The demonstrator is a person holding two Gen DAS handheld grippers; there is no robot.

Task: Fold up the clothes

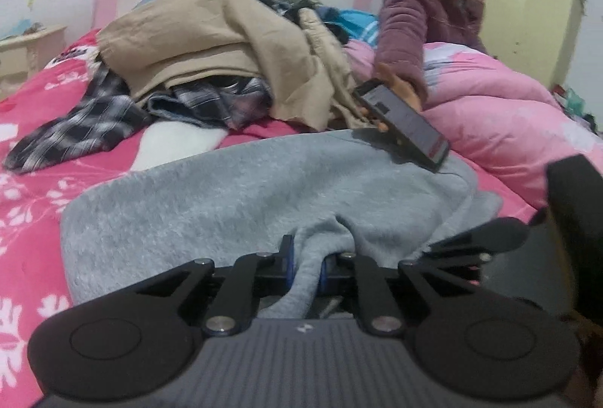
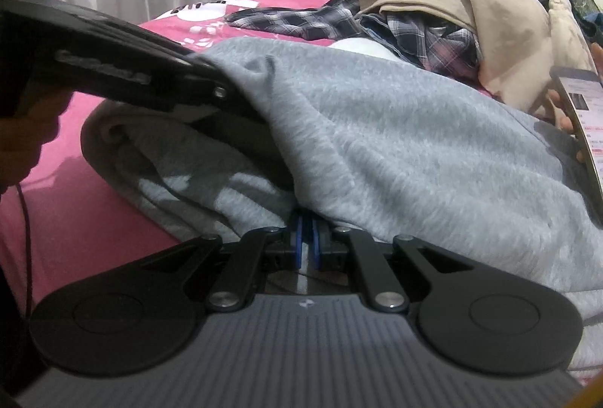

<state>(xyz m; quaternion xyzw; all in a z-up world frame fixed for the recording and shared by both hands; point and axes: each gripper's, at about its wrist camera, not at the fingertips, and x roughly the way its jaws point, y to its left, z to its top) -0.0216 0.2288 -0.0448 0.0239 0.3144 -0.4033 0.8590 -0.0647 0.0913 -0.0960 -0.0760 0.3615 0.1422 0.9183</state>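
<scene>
Pinched between left gripper (image 1: 306, 266) jaws at six o'clock: soft grey fleece garment (image 1: 233, 189) (thick, limp, light). Right gripper (image 2: 308, 249) likewise clamped on its hem; best held by edges.

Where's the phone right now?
In the left wrist view, right of centre: the phone is held in a person's hand over the grey garment's far edge.

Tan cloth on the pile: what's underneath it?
Under the tan cloth a plaid shirt pokes out, one part spilling onto the pink bedspread. A blue denim edge shows too. What lies deeper in the pile is covered.
</scene>
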